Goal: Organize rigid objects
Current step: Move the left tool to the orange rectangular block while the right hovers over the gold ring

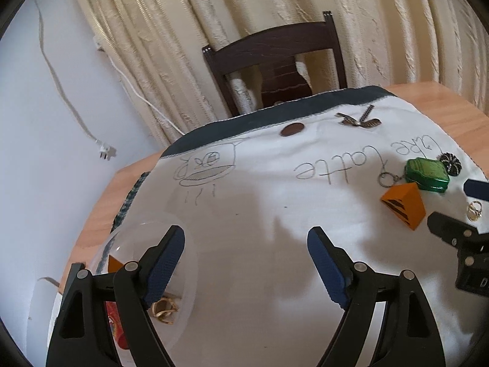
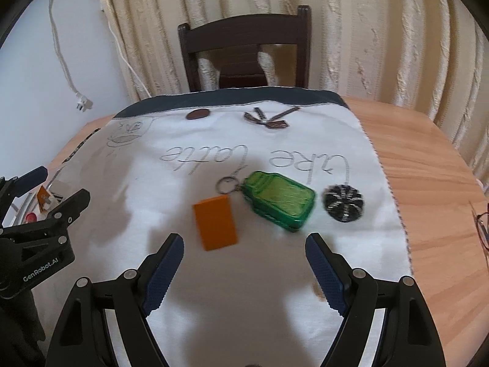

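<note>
Behind orange block (image 2: 216,222): green case (image 2: 279,200).

The left tongs (image 1: 246,263) are wide apart and hold nothing. The right tongs (image 2: 244,270) are wide apart too, with nothing between them. In the right wrist view, the left tongs sit at 9 o'clock.

Cream pleated curtain (image 2: 351,30) across back. Pale wall (image 1: 36,122) at left, white cord and plug (image 1: 107,152) dangling. Dark wooden chair (image 2: 244,46) behind light wooden counter (image 2: 428,168), white cloth (image 2: 244,275) spread over. Soft daylight.
</note>
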The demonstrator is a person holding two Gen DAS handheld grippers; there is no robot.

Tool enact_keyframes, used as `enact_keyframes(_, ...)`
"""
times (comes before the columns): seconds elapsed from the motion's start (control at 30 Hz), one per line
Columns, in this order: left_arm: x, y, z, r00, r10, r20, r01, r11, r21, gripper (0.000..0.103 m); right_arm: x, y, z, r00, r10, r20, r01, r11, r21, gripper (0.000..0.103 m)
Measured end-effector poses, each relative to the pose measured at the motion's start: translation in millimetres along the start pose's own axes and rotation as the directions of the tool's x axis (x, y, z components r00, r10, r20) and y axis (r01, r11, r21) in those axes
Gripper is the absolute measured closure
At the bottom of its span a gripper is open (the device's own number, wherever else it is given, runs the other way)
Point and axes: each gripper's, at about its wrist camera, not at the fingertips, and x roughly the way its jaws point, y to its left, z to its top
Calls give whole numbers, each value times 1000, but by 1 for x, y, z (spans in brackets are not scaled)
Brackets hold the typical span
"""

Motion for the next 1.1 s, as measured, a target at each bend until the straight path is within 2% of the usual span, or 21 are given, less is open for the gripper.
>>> enact_keyframes(0.6,8,-39,6,998,-48,-35,50,995,82,19,-2,-36,-4,999,-43,1,43,998,44,18)
enact_keyframes(0.77,13,-43,7,993,-98,-70,102,992,69,19,-2,-49,-4,998,-66,0,65,996,60,18)
enact_keyframes(0.9,21,-40,8,969,-210,-129,212,977,3,19,-2,-57,-5,997,-80,-4,80,994,81,18)
enact_keyframes(1.0,26,-40,10,938,-304,-166,299,953,-55,19,-2,-60,-5,996,-85,-3,85,992,93,18)
enact_keyframes(1.03,30,-40,11,922,-340,-184,331,940,-78,19,-2,-61,-5,996,-89,-3,88,992,95,18)
enact_keyframes(1.1,34,-43,12,900,-382,-208,367,924,-106,19,-2,-63,-5,995,-97,-4,97,990,102,18)
